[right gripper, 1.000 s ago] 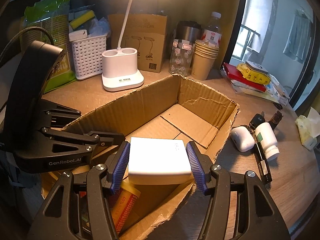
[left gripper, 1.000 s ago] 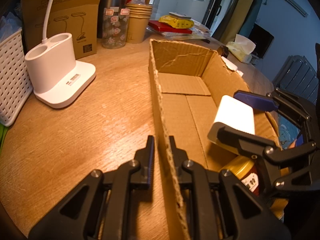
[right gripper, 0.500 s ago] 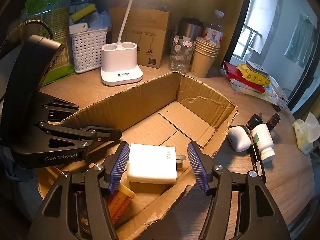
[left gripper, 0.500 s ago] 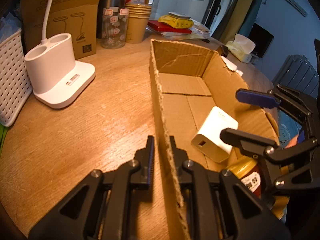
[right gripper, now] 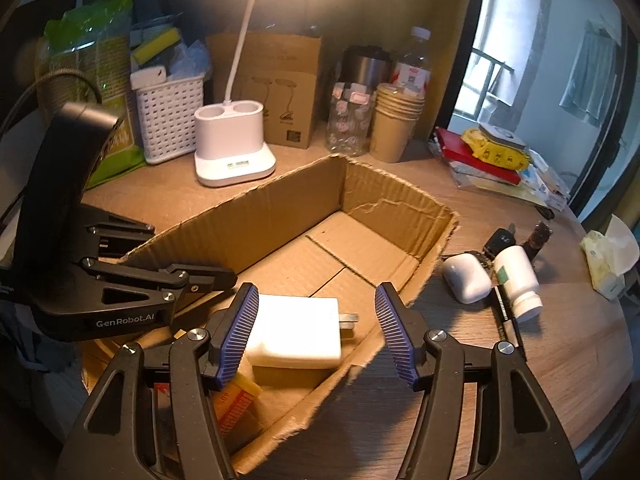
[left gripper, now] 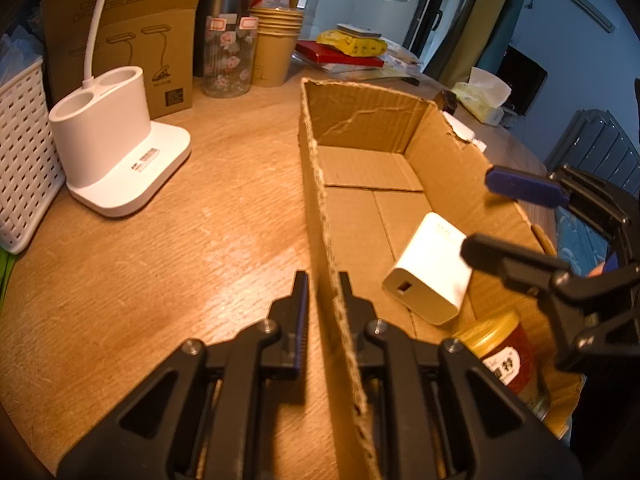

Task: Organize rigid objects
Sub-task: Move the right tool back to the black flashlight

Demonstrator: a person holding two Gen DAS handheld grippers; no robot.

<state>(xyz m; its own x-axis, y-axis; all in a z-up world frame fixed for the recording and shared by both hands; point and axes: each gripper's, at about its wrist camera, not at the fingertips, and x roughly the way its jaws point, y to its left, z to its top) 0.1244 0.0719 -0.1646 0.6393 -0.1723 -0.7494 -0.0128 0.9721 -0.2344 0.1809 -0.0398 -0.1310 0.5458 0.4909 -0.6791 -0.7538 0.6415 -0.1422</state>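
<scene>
The right gripper (right gripper: 316, 332) hangs open and empty over the boxed white plastic charger (right gripper: 296, 330) — next up, the white capsule-shaped earbud case (right gripper: 466, 278) lies outside the torn brown cardboard box (right gripper: 280, 216), to its right, while the left gripper (left gripper: 322, 312) pinches the box wall.

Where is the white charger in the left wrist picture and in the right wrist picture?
Left wrist view: the white charger lies on the floor of the cardboard box, right of centre, its port toward the camera.
Right wrist view: the white charger lies low in the centre, between the open fingers of the right gripper, prongs pointing right.
Shared landmark: the white lamp base.
</scene>
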